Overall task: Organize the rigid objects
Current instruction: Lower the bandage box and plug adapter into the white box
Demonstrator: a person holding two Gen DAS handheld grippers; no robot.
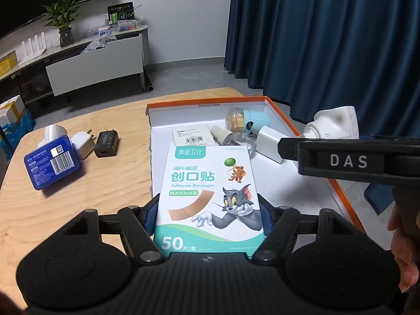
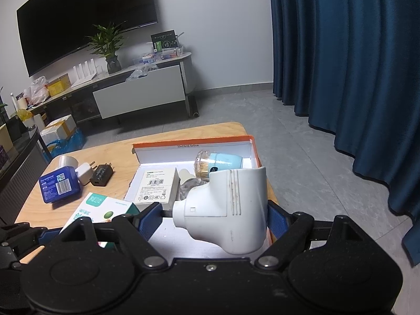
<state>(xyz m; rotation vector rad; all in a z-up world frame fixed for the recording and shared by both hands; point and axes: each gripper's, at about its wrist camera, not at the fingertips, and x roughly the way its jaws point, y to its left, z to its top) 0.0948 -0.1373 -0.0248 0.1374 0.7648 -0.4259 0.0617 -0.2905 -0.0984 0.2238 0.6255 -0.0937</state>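
Note:
My left gripper [image 1: 208,218] is shut on a box of adhesive bandages [image 1: 207,191] with a cartoon cat, holding it over the left edge of the orange-rimmed white box [image 1: 210,99]. My right gripper [image 2: 212,219] is shut on a white plastic plug-in device [image 2: 225,210], lifted above the box's [image 2: 191,141] near right part. In the left wrist view, the right gripper [image 1: 354,160] and the device [image 1: 333,123] show at the right. Inside the box lie a light-blue toothpick holder [image 1: 249,120], a white flat carton [image 1: 189,134], a small clear bottle [image 1: 231,136] and a white adapter [image 1: 270,141].
On the wooden table [image 1: 105,183], left of the box, lie a blue tin [image 1: 52,162], a white charger [image 1: 82,141], a black charger [image 1: 106,143] and a pale roll [image 1: 53,132]. A hand [image 1: 404,249] grips the right handle. A blue curtain hangs to the right.

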